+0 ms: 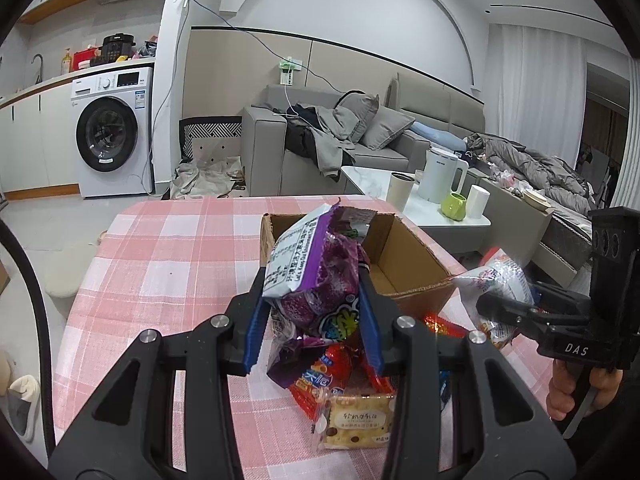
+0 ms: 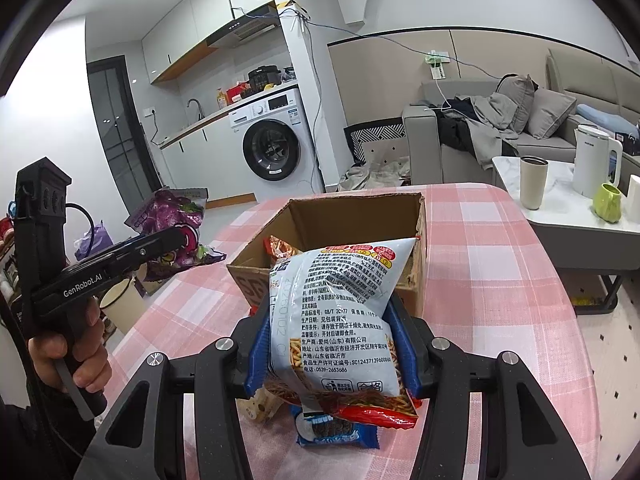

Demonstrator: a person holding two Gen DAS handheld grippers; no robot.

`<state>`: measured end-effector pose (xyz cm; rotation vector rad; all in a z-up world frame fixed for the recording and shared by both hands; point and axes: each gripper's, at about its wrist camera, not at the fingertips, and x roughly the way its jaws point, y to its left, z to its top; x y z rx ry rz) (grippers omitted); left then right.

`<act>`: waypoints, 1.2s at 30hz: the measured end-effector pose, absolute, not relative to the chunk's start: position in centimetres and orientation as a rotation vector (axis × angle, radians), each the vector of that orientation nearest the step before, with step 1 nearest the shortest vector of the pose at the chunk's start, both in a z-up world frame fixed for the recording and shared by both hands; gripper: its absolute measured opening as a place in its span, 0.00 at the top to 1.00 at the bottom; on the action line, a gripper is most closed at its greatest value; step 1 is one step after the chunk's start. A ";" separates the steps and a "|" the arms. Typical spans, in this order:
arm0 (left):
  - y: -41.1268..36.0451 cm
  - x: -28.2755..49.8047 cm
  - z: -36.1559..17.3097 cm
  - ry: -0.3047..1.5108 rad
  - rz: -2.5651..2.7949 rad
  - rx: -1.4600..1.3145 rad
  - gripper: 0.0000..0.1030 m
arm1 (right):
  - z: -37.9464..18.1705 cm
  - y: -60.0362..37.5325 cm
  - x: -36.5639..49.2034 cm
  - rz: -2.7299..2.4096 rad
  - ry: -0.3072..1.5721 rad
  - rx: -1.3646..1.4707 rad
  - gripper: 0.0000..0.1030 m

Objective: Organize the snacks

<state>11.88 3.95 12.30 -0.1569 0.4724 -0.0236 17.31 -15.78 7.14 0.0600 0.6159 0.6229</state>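
Clamped between the blue pads of the left gripper [image 1: 310, 312], a purple snack bag [image 1: 320, 276] is held above the pink checked tablecloth [image 1: 168, 248], while a white-and-red noodle-snack bag [image 2: 340, 312] is pinched by the right gripper [image 2: 334, 344] before the open cardboard box [image 2: 352, 216].

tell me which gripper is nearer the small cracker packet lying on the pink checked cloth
Left. The left gripper, shut on a purple snack bag, hangs just above the cracker packet; the right gripper, holding a white-and-red bag, sits off to its right.
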 end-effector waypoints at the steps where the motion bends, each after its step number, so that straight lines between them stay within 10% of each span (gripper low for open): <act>1: 3.9 12.1 12.3 0.473 -0.023 -0.157 0.64 | 7.2 -15.7 17.5 0.624 0.617 0.063 0.49; 36: 1.8 21.6 9.5 0.534 -0.025 -0.121 0.64 | 8.8 -13.1 24.7 0.590 0.621 0.115 0.49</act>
